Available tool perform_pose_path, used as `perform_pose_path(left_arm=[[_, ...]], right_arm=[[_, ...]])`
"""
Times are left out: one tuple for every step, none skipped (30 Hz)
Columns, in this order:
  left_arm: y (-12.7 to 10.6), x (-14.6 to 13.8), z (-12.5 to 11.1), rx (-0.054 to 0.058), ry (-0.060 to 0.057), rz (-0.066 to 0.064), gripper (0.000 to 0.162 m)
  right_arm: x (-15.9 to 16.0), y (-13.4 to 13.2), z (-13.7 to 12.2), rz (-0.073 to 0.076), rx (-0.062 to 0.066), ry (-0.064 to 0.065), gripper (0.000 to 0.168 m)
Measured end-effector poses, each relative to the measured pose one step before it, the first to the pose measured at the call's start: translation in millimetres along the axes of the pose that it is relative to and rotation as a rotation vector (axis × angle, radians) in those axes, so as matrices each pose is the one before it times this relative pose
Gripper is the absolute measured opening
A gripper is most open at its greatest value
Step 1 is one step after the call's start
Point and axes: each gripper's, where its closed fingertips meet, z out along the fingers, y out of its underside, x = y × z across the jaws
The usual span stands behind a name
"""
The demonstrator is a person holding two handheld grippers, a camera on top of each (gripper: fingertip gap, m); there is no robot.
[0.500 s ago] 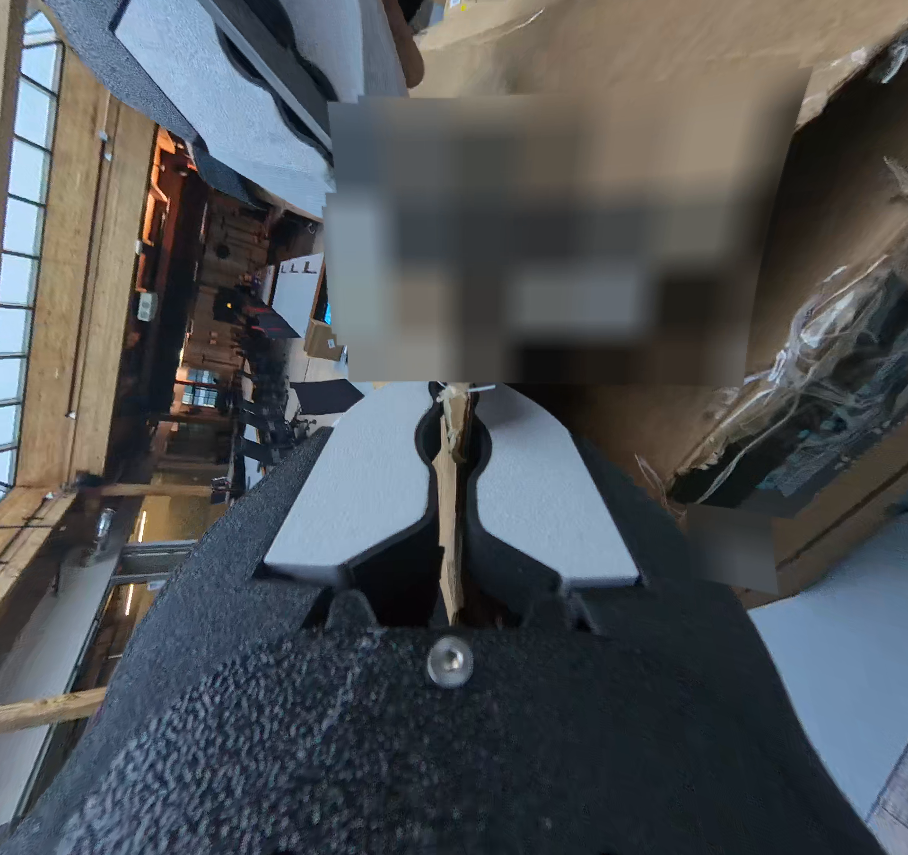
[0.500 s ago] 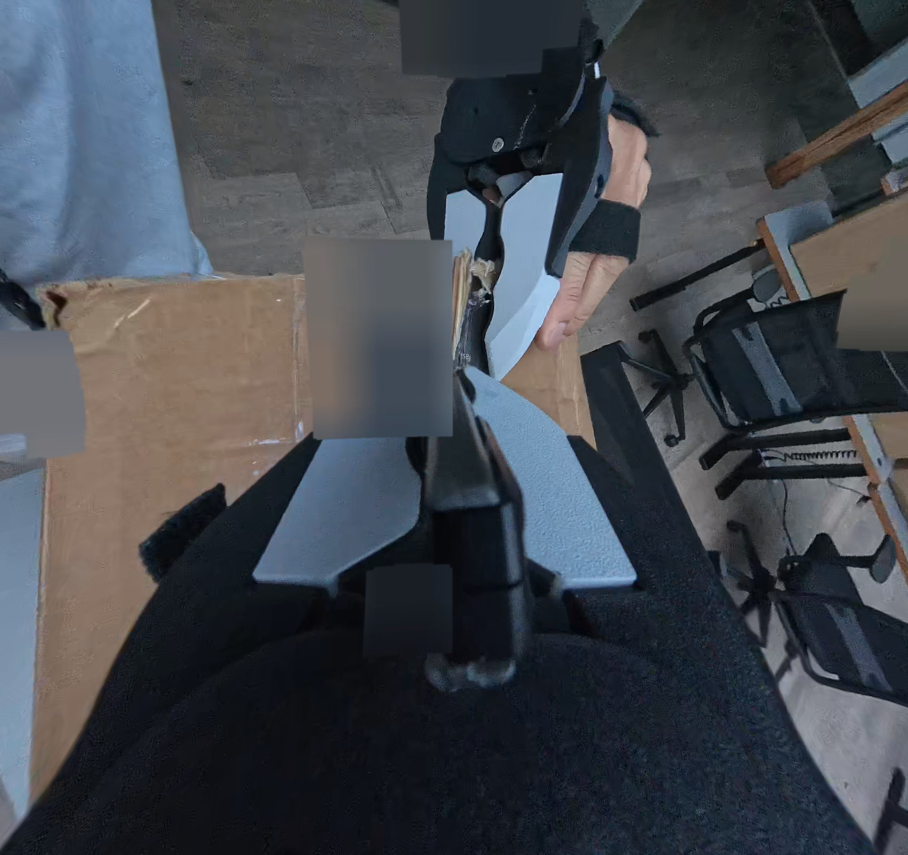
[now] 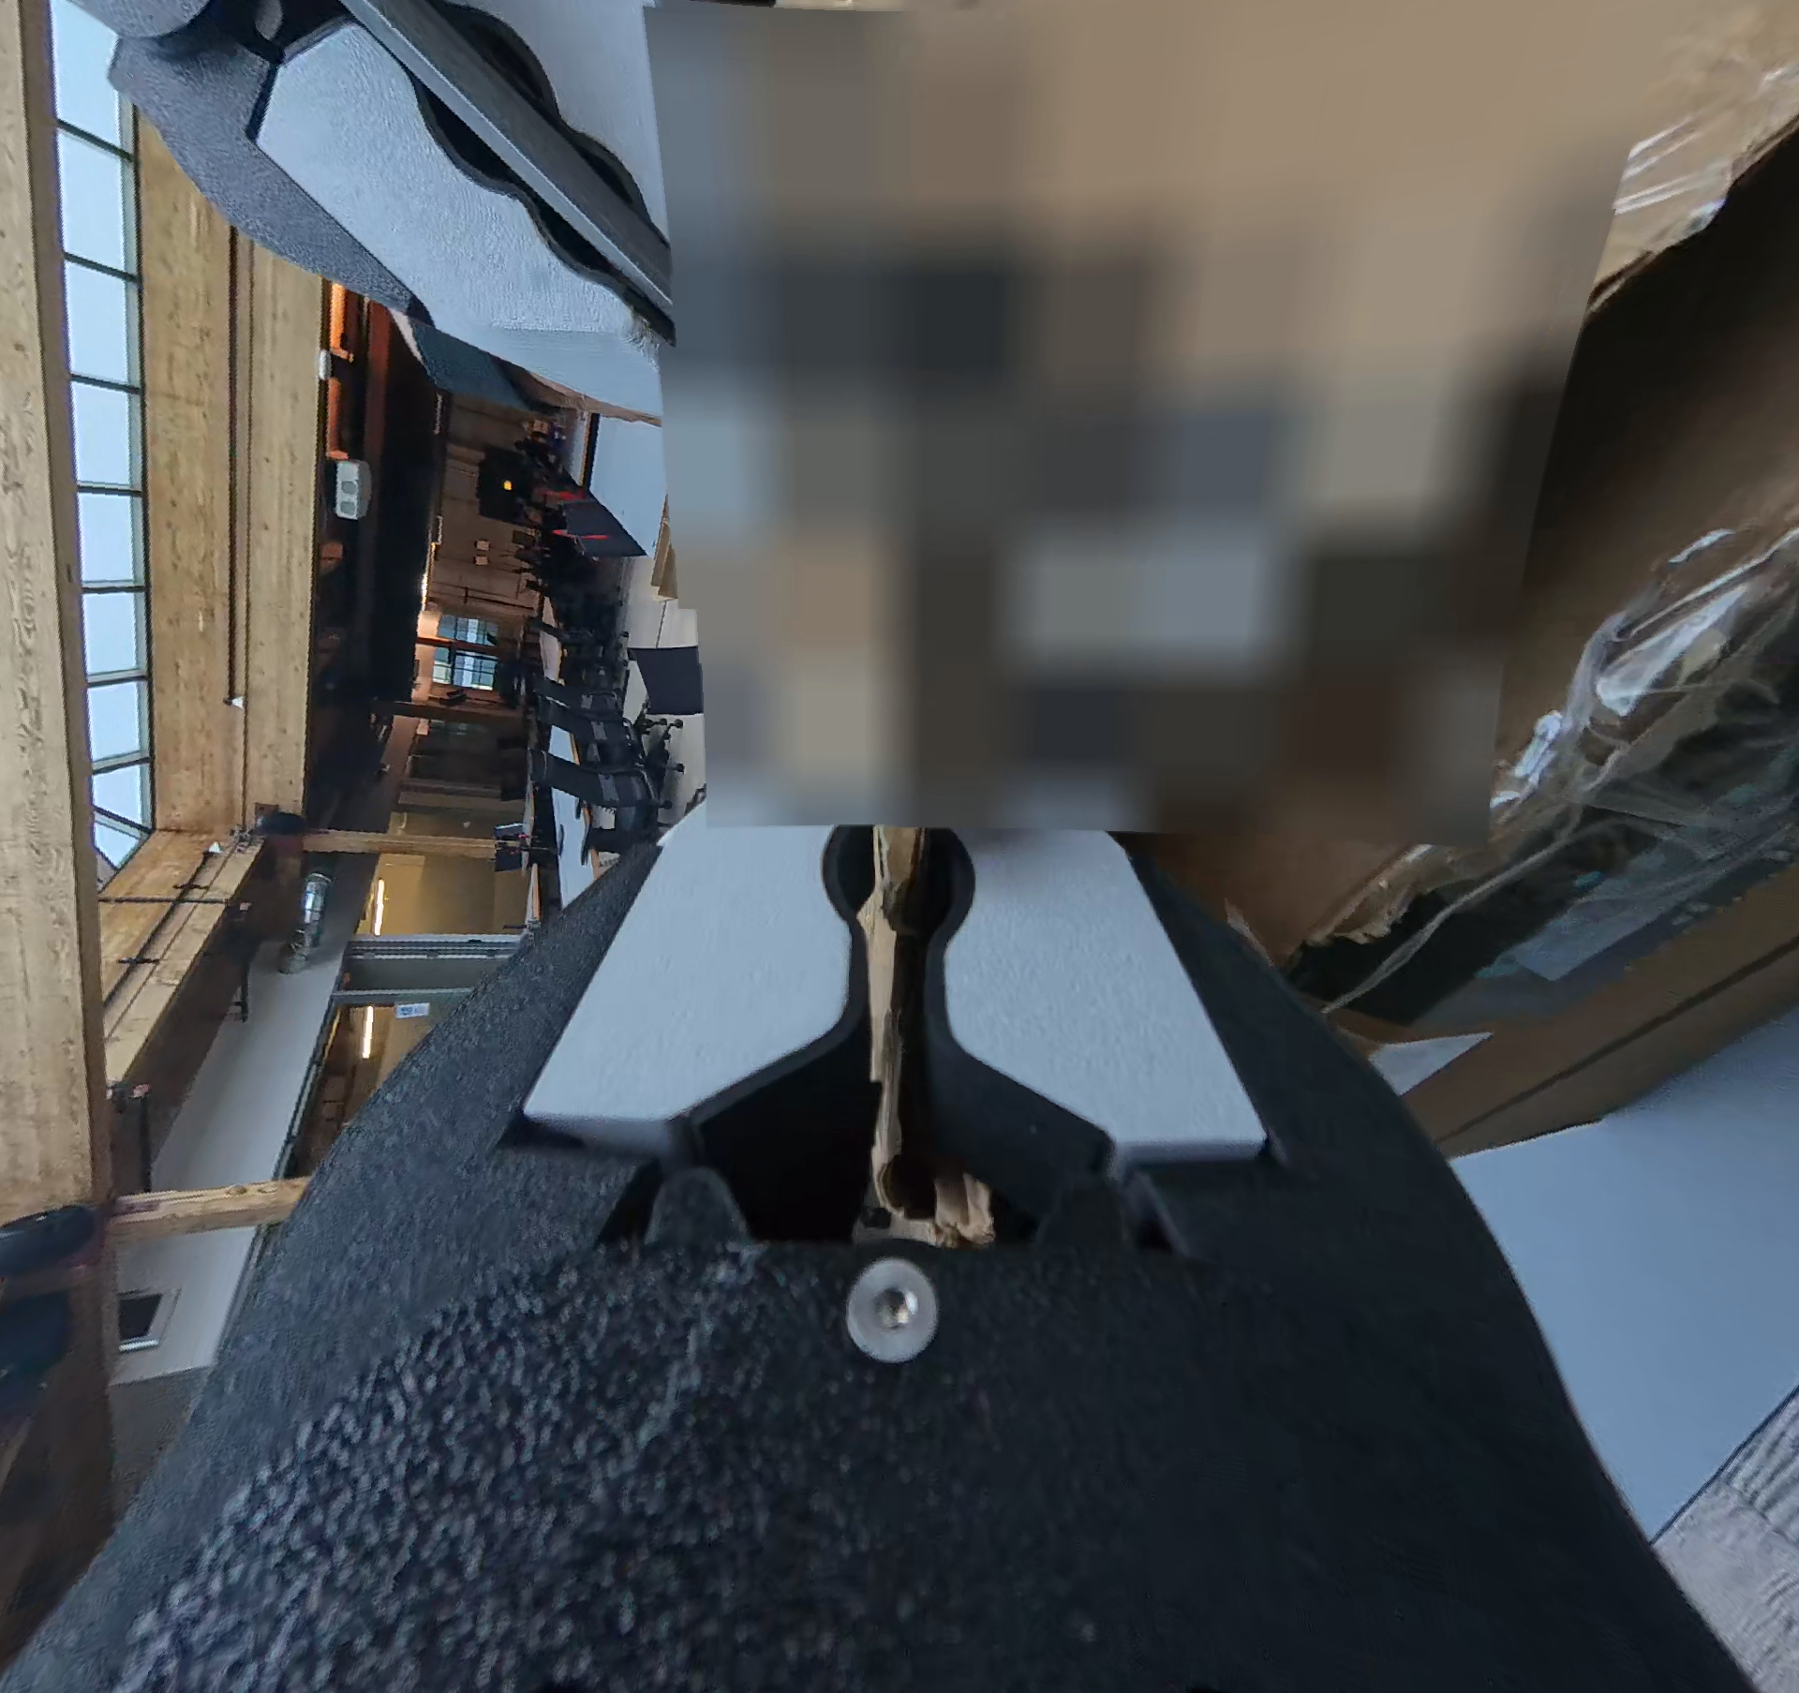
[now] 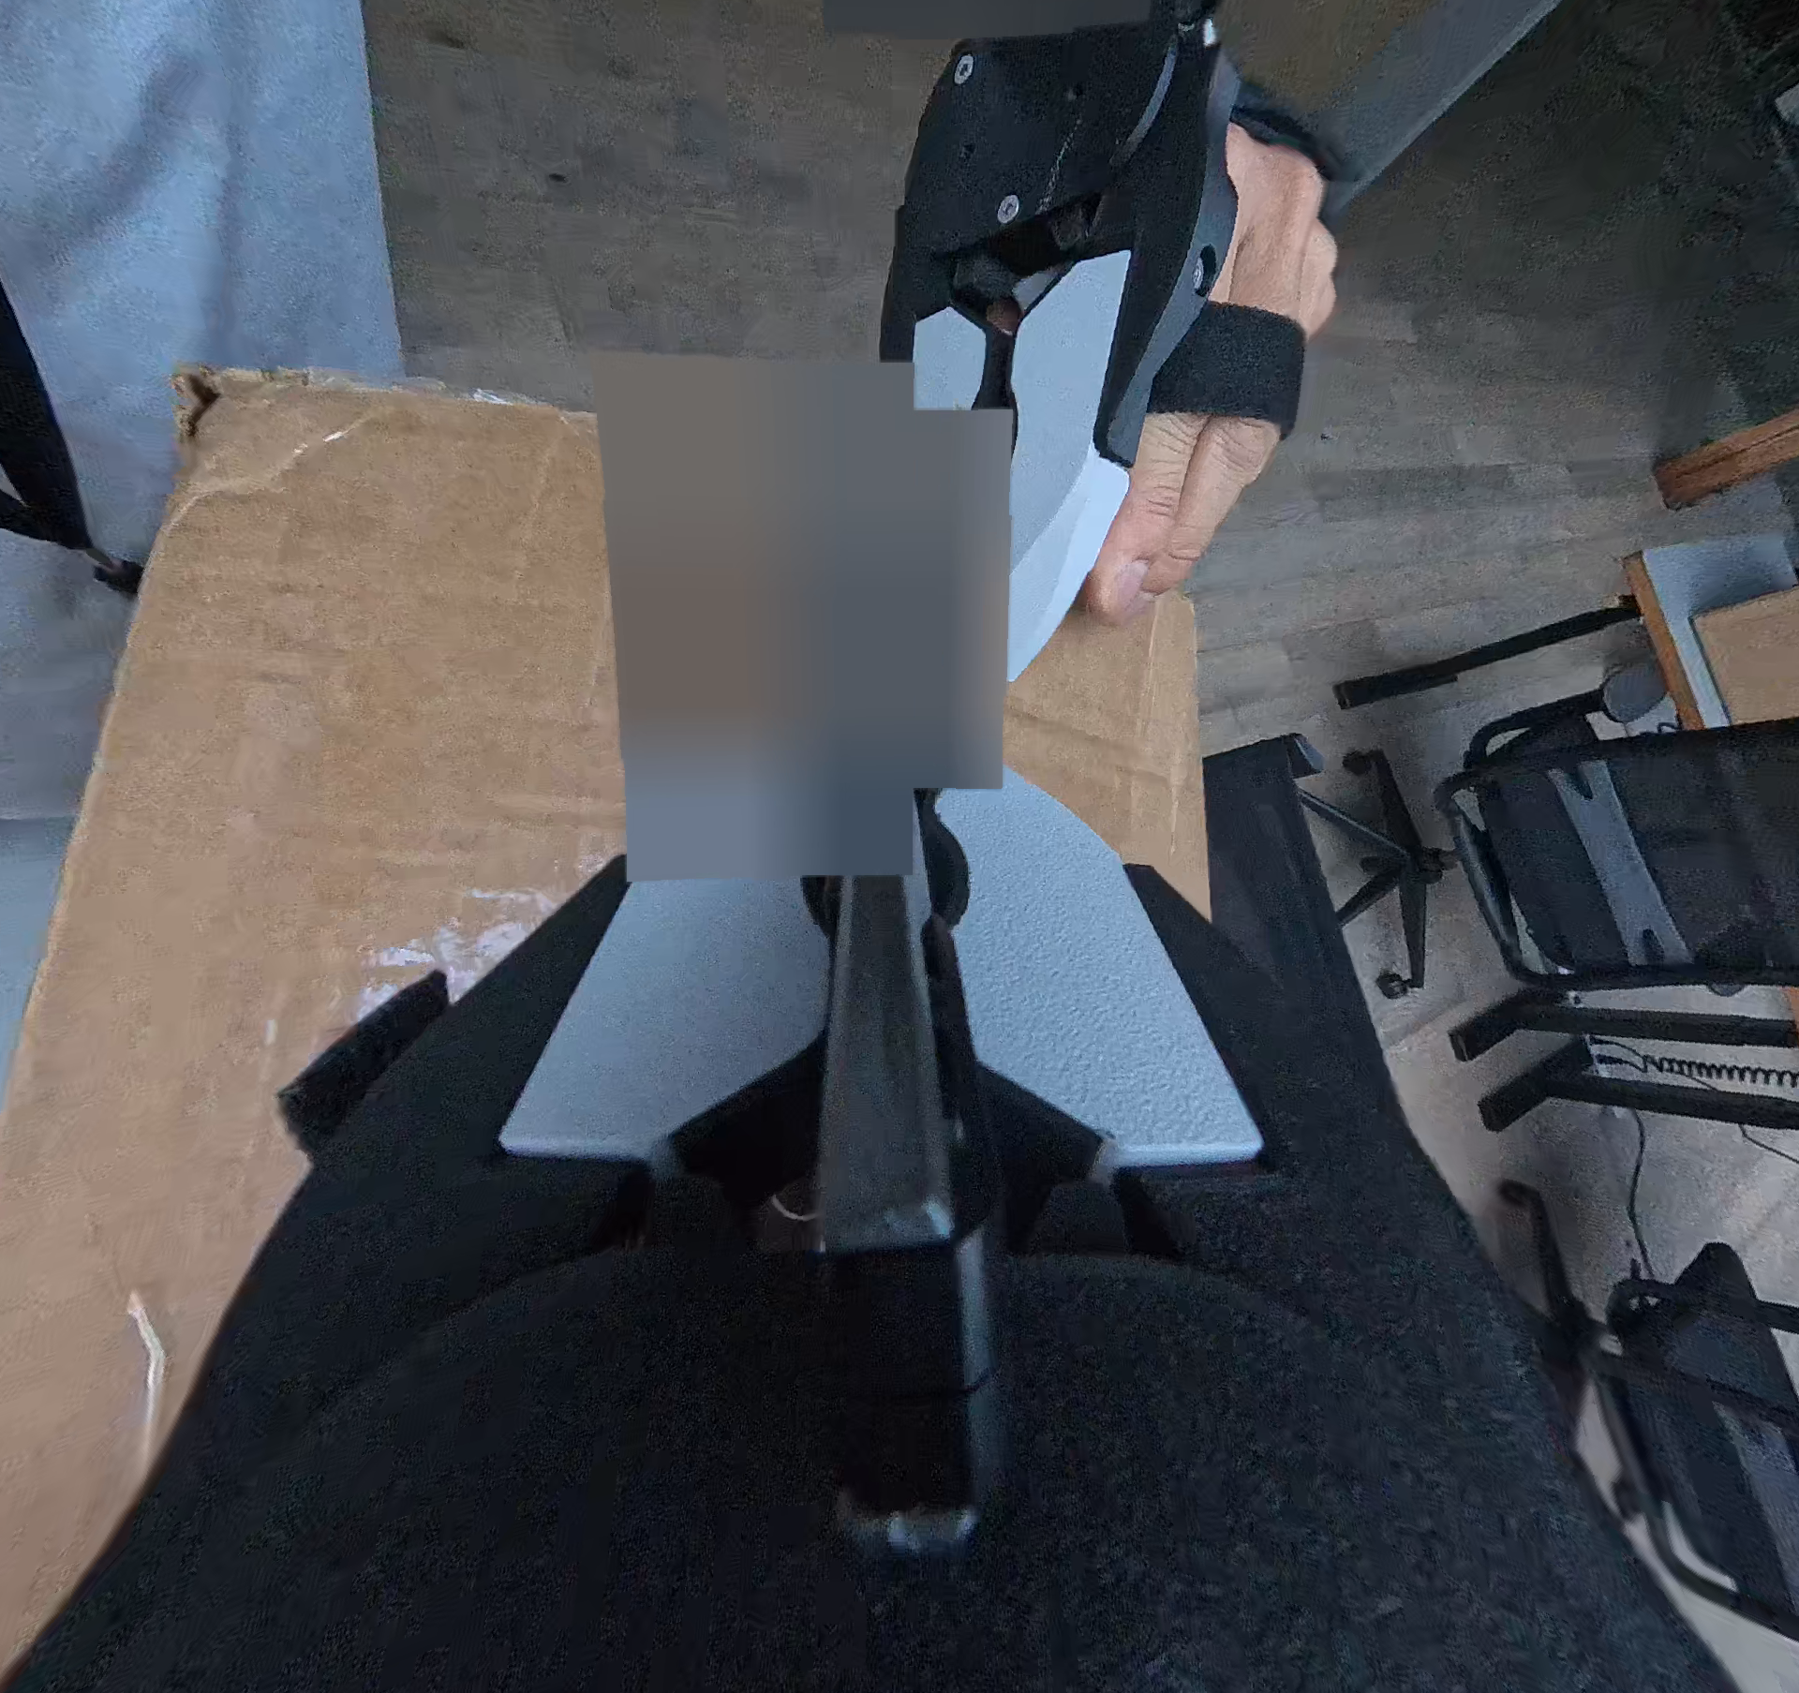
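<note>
1. Left wrist view: the left gripper point(image 3: 896, 965) is clenched on the torn edge of a cardboard flap point(image 3: 891, 1014), apparently to hold the panel steady. The right gripper point(image 3: 467, 147) sits at upper left, near the same panel.
2. Right wrist view: the right gripper point(image 4: 891, 965) is clamped on a dark metal bar point(image 4: 881, 1091), above the cardboard box point(image 4: 370, 673). The tip is hidden by blur.

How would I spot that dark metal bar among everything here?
Find the big brown cardboard box. In front of it the right gripper is clamped shut on the dark metal bar, which runs straight between its pale grey fingers. Nothing else nearby is a straight, dark, squared length of metal.
</note>
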Motion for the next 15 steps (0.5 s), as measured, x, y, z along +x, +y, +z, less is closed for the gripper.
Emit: perform_pose_path(left_arm=[[-1.24, -0.73, -0.56, 0.0066, -0.0098, -0.0208, 0.004], [0.75, -0.68, -0.15, -0.0047, -0.0033, -0.0049, 0.004], [2.08, 1.49, 0.59, -0.0086, 0.0090, 0.0041, 0.004], [1.52, 1.80, 0.62, 0.0009, 0.0042, 0.0085, 0.005], [1.61, 3.15, 0.76, -0.0030, 0.0127, 0.0083, 0.005], [0.63, 1.67, 0.80, -0.0015, 0.0036, 0.0127, 0.005], [-1.51, -0.56, -0.11, 0.0056, -0.0086, 0.0078, 0.005], [-2.96, -2.22, -0.87, 0.0098, -0.0141, 0.0076, 0.004], [-2.41, -2.95, -0.83, 0.0047, -0.0146, 0.0147, 0.004], [-1.28, -1.13, -0.33, 0.0014, -0.0049, 0.0132, 0.003], [2.07, 1.99, 0.39, -0.0135, 0.0050, 0.0117, 0.003], [4.74, 4.25, 0.70, -0.0167, 0.0050, 0.0289, 0.004], [3.87, 6.35, 1.67, -0.0051, 0.0096, 0.0193, 0.004], [0.63, 6.73, 1.92, 0.0075, 0.0184, -0.0096, 0.005], [-0.52, 2.01, 0.82, 0.0040, 0.0050, -0.0048, 0.005]], right_arm=[[0.82, -0.93, -0.50, 0.0446, 0.0055, -0.0163, 0.007], [1.11, -0.60, -0.02, 0.0515, 0.0078, -0.0095, 0.007], [0.49, 0.80, 2.19, 0.0433, -0.0098, 0.0000, 0.007], [-0.61, 0.98, 4.16, 0.0267, -0.0273, 0.0098, 0.007], [-1.73, 1.62, 4.27, -0.0005, -0.0395, 0.0159, 0.007], [-1.59, 2.05, 2.26, -0.0082, -0.0340, 0.0156, 0.007], [-1.04, 0.78, -0.79, 0.0076, -0.0071, 0.0106, 0.007], [-0.30, -0.66, -3.50, 0.0375, 0.0185, -0.0005, 0.006], [0.61, -1.35, -4.33, 0.0476, 0.0262, -0.0059, 0.006], [0.56, -1.12, -2.68, 0.0423, 0.0157, -0.0074, 0.006], [0.39, 0.02, 1.20, 0.0340, -0.0093, -0.0045, 0.006], [0.09, 1.99, 5.44, 0.0084, -0.0322, 0.0076, 0.006], [-0.79, 3.17, 7.76, -0.0006, -0.0439, 0.0104, 0.006], [-2.20, 4.06, 7.37, 0.0006, -0.0428, -0.0012, 0.007], [-1.91, 3.31, 3.42, -0.0036, -0.0188, -0.0073, 0.007]])
